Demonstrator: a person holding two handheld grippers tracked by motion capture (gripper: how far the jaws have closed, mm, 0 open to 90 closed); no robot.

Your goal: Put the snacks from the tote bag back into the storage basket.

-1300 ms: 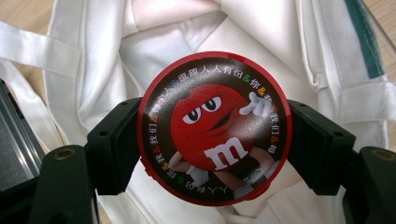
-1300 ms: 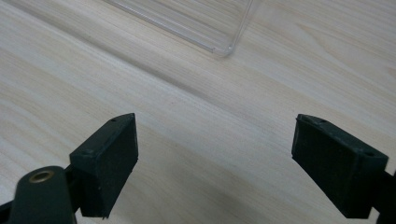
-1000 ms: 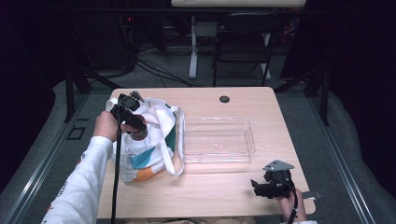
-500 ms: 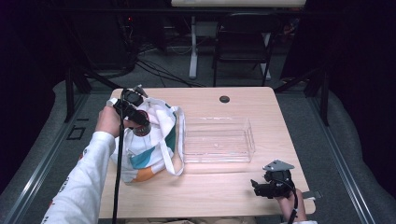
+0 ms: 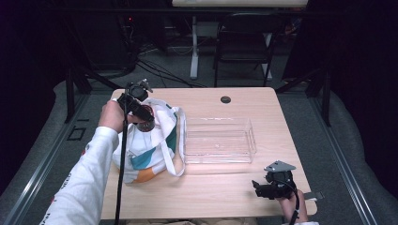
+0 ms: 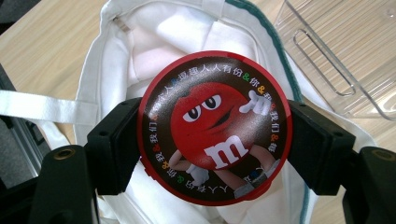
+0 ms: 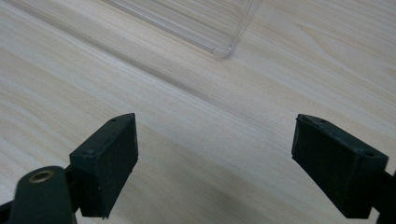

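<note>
The left gripper (image 6: 215, 135) is clenched on a round candy tin (image 6: 215, 127), its jaws pressing the rim from either side, and holds it above the open mouth of the white tote bag (image 5: 149, 140) near the left edge of the table (image 5: 225, 197). The step in hand looks like unpacking: the tin is clear of the bag, and the next move would call for carrying it toward the clear plastic tray (image 5: 218, 140) at the table's middle and lowering it before letting go. The tin's lid is dark with a red rim, a red cartoon candy figure and a ring of small coloured characters; how deep the tin is cannot be told. The right gripper (image 7: 224, 163) rests released near the front right corner, holding nothing.
</note>
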